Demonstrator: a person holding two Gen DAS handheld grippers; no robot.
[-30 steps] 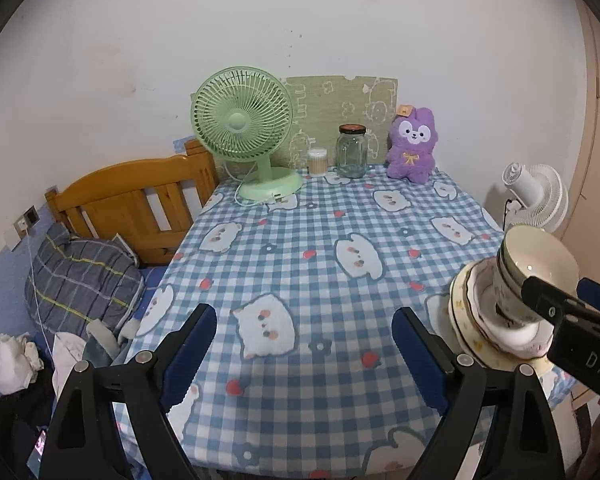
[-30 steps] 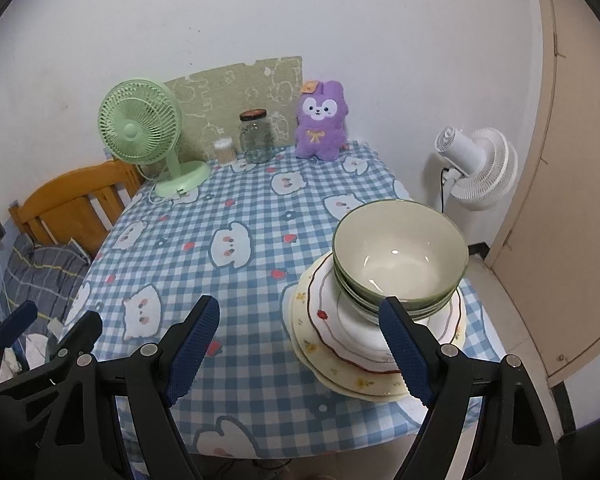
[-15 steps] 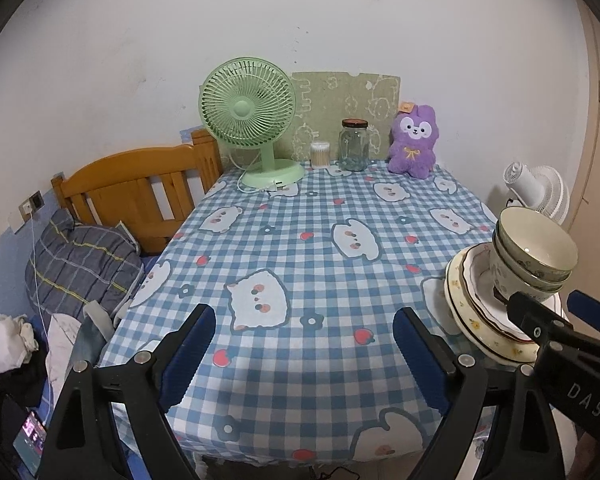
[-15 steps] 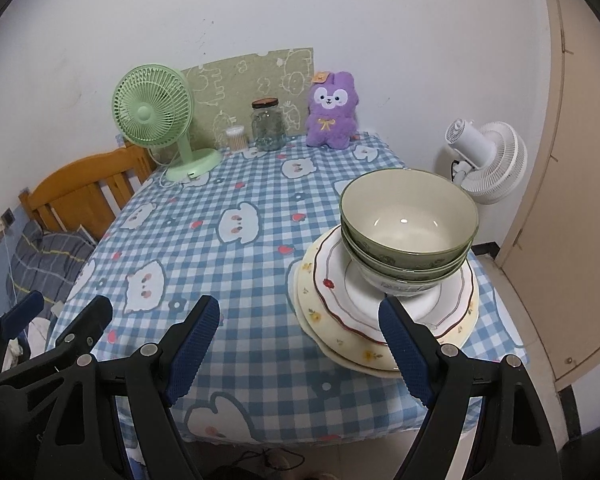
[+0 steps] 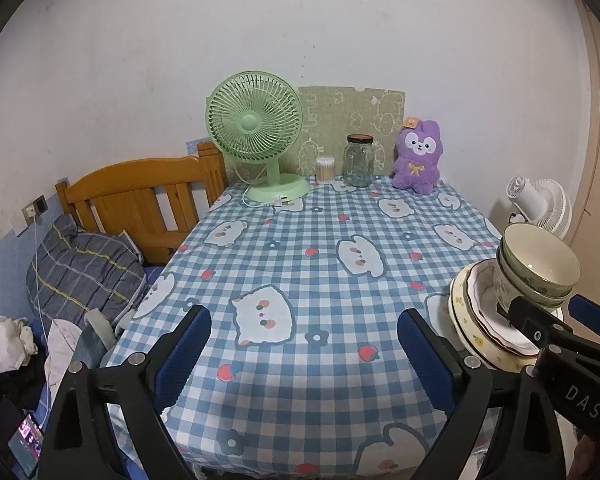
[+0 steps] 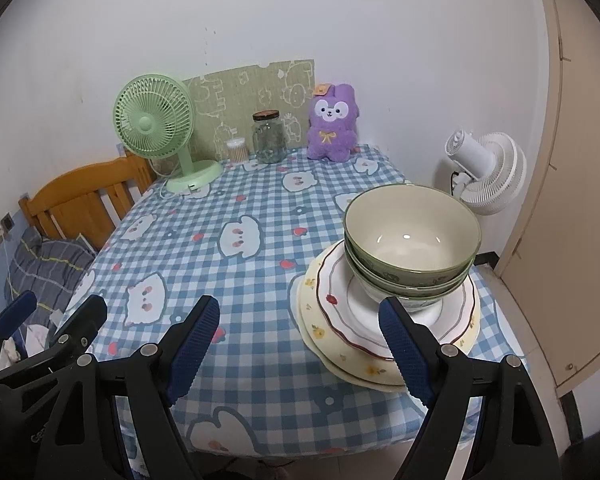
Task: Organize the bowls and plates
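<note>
Checked tablecloth (image 6: 240, 280); near its right edge, nested bowls (image 6: 412, 240) atop plates (image 6: 340, 320) (top bowl empty). Left gripper (image 5: 304, 356) jaws opening, right gripper (image 6: 300, 344) spread, nothing between.

Blue-checked tablecloth (image 6: 260, 280), green bowls (image 6: 412, 240)

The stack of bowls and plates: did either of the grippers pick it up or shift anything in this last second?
No. The stack of bowls and plates sits where it was on the checked tablecloth. Both views have drawn back and show more of the near edge. The left gripper is opening with nothing between its jaws; the right gripper is open and empty. The green fan, jar and purple toy stayed put.
</note>
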